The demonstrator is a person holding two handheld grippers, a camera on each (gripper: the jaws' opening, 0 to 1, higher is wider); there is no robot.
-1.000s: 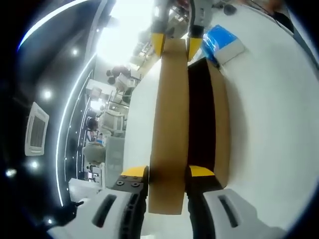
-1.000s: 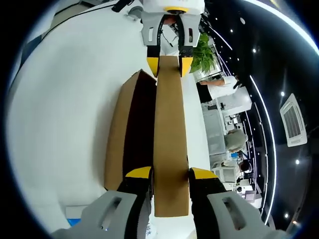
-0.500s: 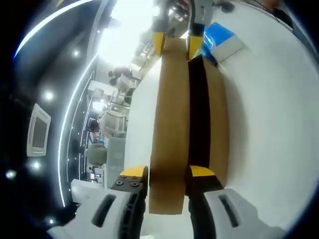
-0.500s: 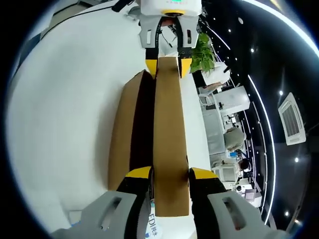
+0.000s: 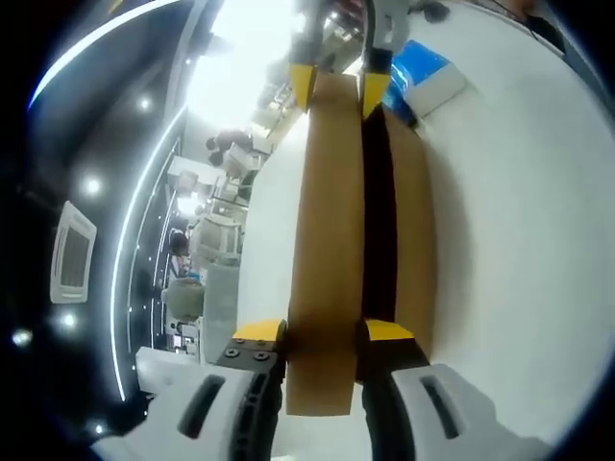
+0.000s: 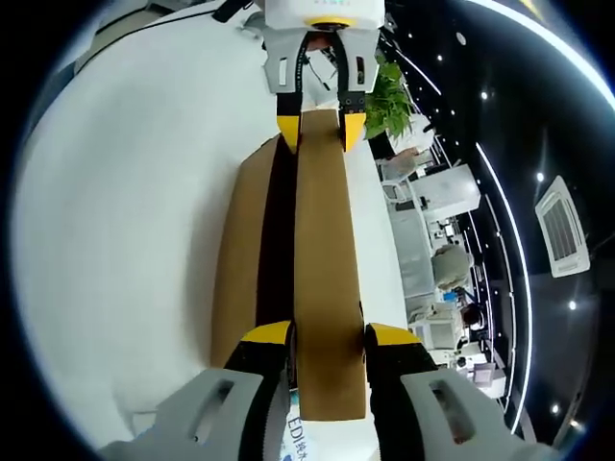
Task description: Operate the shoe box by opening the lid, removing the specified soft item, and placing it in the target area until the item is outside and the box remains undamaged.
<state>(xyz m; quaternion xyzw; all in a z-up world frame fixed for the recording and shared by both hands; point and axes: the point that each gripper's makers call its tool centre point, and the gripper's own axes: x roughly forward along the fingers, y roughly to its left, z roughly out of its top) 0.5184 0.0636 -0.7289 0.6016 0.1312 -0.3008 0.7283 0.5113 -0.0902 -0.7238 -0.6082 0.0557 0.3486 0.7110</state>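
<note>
Left gripper point(image 5: 325, 332) clamped near end of brown lid point(image 5: 327, 240); right gripper point(image 5: 336, 82) gripped far end. Lid raised beside open shoe box point(image 5: 411, 221) on white table point(image 5: 519, 221). Blue-white pack point(image 5: 430, 82) near box's far end.

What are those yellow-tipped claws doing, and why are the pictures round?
A person holds two grabbing tools, each carrying a fisheye camera, so each picture looks out along one tool. The left gripper pinches one end of the brown cardboard lid; the right gripper pinches the other end. Each tool also shows at the far end of the other's picture. Beside the lid is the open shoe box, dark inside, on a white table. A blue-and-white box lies nearby.
</note>
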